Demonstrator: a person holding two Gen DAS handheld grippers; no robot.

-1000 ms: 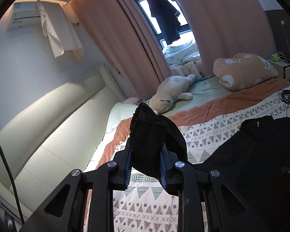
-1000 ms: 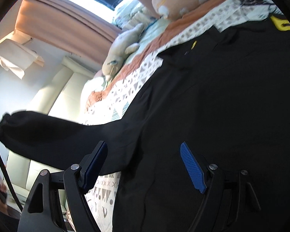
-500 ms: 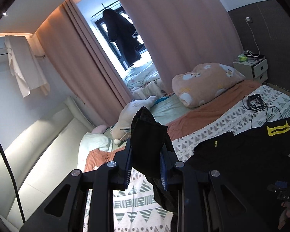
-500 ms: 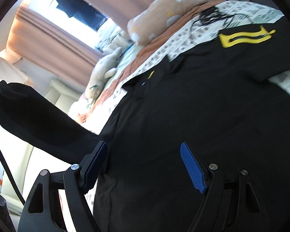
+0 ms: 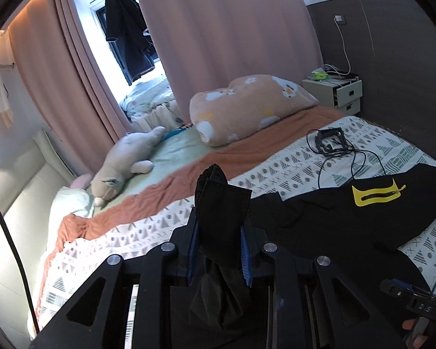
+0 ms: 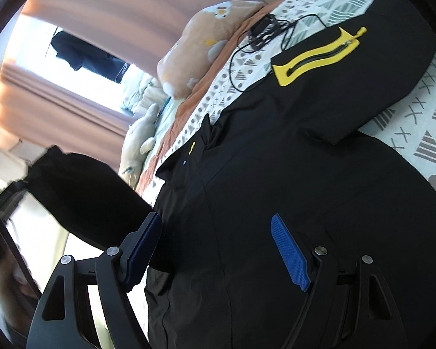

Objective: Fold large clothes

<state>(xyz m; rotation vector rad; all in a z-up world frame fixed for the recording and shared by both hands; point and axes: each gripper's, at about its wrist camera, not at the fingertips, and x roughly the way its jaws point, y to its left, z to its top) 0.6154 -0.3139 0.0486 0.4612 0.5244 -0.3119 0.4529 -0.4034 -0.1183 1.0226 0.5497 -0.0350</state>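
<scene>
A large black jacket (image 6: 290,160) with a yellow zip pocket (image 6: 316,55) lies spread on the patterned bedspread (image 5: 290,168). My left gripper (image 5: 219,232) is shut on the cuff of its black sleeve (image 5: 221,200), which stands up between the blue pads and hangs below them. In the right wrist view that sleeve (image 6: 87,195) stretches off to the left, lifted above the bed. My right gripper (image 6: 215,226) hovers open over the jacket's body, and nothing sits between its fingers. The jacket's body and pocket (image 5: 378,195) lie right of the held cuff.
A peach pillow (image 5: 247,104) and a grey plush toy (image 5: 122,163) lie at the far side of the bed. A black charger with a cable (image 5: 331,142) rests beside the jacket. A nightstand (image 5: 334,93) stands at the far right, a padded wall (image 5: 11,197) at the left.
My left gripper has carried the sleeve cuff rightward and lower, towards the jacket's body, still shut on it. The right gripper has shifted and rolled over the jacket, still open.
</scene>
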